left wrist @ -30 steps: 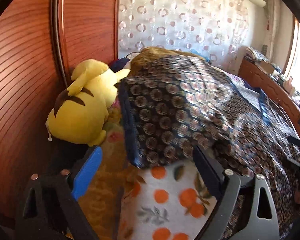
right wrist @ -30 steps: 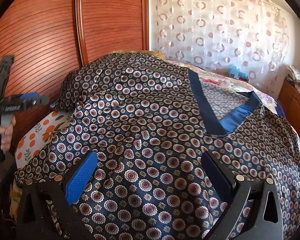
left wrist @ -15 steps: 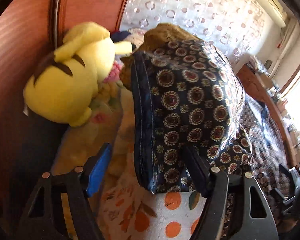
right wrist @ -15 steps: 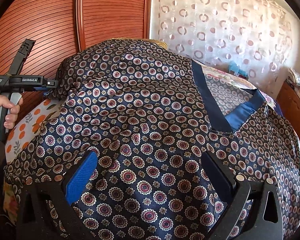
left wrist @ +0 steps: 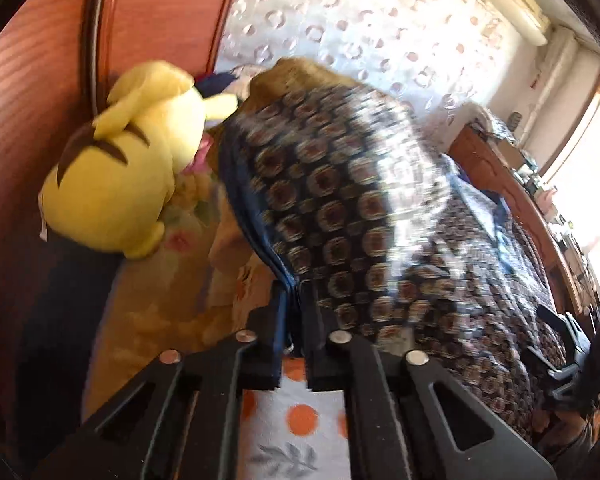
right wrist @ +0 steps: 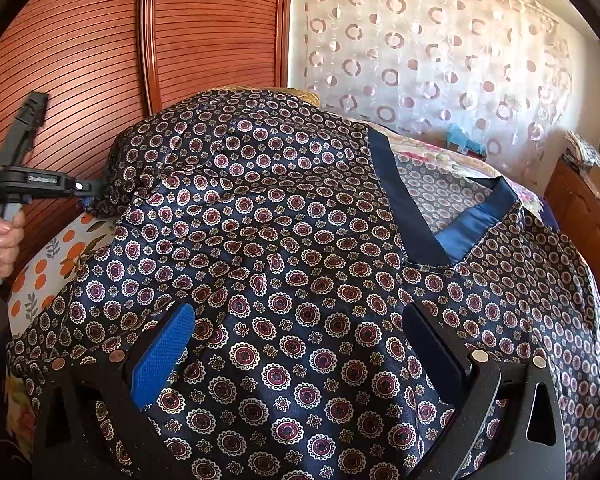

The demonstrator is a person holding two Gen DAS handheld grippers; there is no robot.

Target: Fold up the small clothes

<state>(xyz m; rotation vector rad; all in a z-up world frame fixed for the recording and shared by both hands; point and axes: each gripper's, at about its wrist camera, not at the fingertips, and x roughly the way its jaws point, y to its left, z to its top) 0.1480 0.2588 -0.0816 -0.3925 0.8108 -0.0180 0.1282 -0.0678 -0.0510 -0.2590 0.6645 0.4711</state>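
Note:
A dark blue satin shirt with round medallion print and a plain blue V-neck band lies spread over a mound on the bed. In the left wrist view my left gripper is shut on the blue hem of the shirt's sleeve, which is blurred. The right wrist view shows that left gripper at the shirt's left edge, with a hand on its handle. My right gripper stands open low over the shirt's front, with cloth below its fingers and nothing pinched.
A yellow plush toy leans on the red wooden panelling left of the shirt. An orange-print bedcover lies under it. A ring-patterned curtain hangs behind, and a wooden board runs along the right.
My left gripper moved in on the sleeve's blue hem and went from wide open to shut on it; the sleeve end is now bunched. The right gripper stayed open in place.

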